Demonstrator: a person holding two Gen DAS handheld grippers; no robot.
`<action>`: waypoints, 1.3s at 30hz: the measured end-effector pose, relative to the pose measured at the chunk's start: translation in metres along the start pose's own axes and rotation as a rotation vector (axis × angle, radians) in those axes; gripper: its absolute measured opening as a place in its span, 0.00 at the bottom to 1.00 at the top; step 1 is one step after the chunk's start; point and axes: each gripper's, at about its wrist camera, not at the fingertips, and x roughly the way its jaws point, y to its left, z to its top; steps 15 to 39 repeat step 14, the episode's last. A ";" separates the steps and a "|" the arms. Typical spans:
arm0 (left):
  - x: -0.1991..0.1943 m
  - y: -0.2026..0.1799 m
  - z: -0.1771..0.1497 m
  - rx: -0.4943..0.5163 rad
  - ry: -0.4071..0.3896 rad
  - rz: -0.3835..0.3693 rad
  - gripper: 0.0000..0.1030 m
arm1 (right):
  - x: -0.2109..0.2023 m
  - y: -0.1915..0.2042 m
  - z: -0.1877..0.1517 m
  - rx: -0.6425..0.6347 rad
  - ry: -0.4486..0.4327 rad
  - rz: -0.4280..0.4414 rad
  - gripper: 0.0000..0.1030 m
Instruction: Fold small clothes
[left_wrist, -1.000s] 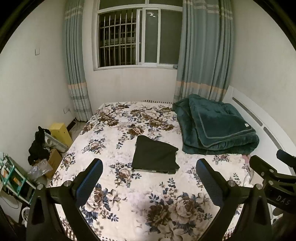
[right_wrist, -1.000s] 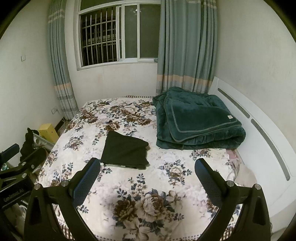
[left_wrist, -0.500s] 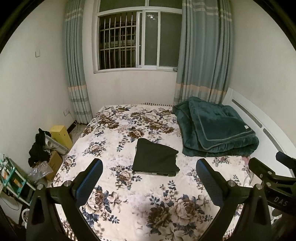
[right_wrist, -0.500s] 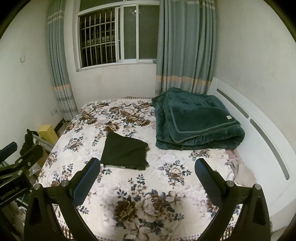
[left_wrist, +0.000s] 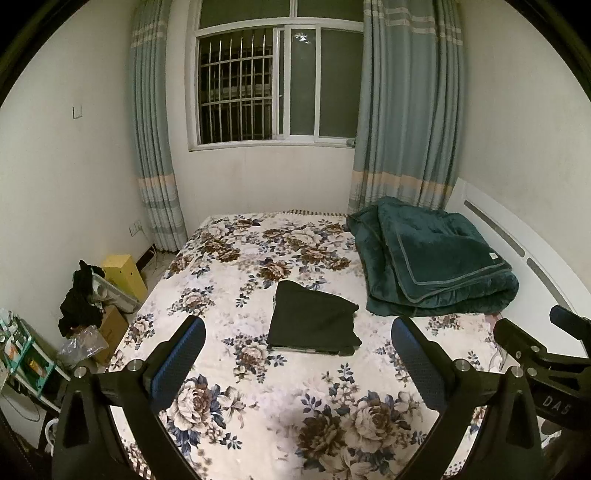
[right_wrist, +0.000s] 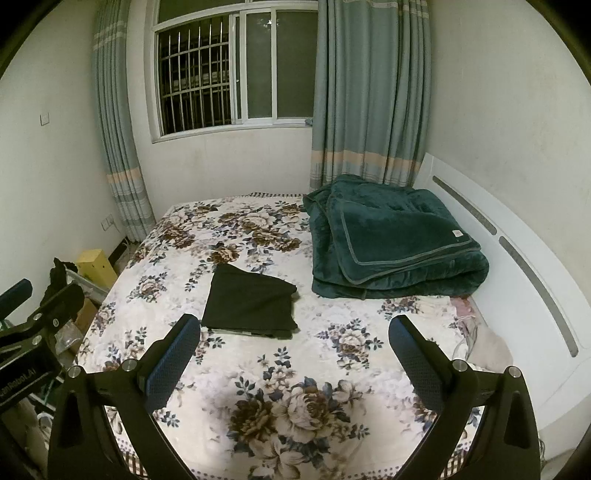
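Both views have drifted slightly back from the folded dark garment (left_wrist: 314, 319).

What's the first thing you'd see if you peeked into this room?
Probably the big flowery bedspread filling the middle. A dark folded garment lies flat at its centre, and a thick green blanket is piled on the right by the headboard. Both grippers' blue-padded fingers hang open in front.

We stand in a home bedroom: a bed (left_wrist: 258, 387) under a floral cover fills the floor, a folded green quilt (left_wrist: 436, 262) resting near its white headboard (right_wrist: 517, 258). Behind it, a barred window (left_wrist: 273, 85) hangs between blue-grey striped curtains (left_wrist: 406, 110). Beside the bed we find household clutter: a yellow box (left_wrist: 123, 271), a cardboard box (left_wrist: 110, 325) and a small shelf (left_wrist: 26, 358) against bare white walls (left_wrist: 55, 166).
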 end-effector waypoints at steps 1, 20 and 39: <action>-0.003 0.002 -0.002 -0.002 -0.002 0.002 1.00 | 0.000 0.001 0.000 -0.001 0.000 0.000 1.00; -0.004 0.002 -0.003 -0.001 -0.015 0.011 1.00 | 0.001 0.001 0.001 -0.003 -0.002 -0.001 1.00; -0.004 0.002 -0.003 -0.001 -0.015 0.011 1.00 | 0.001 0.001 0.001 -0.003 -0.002 -0.001 1.00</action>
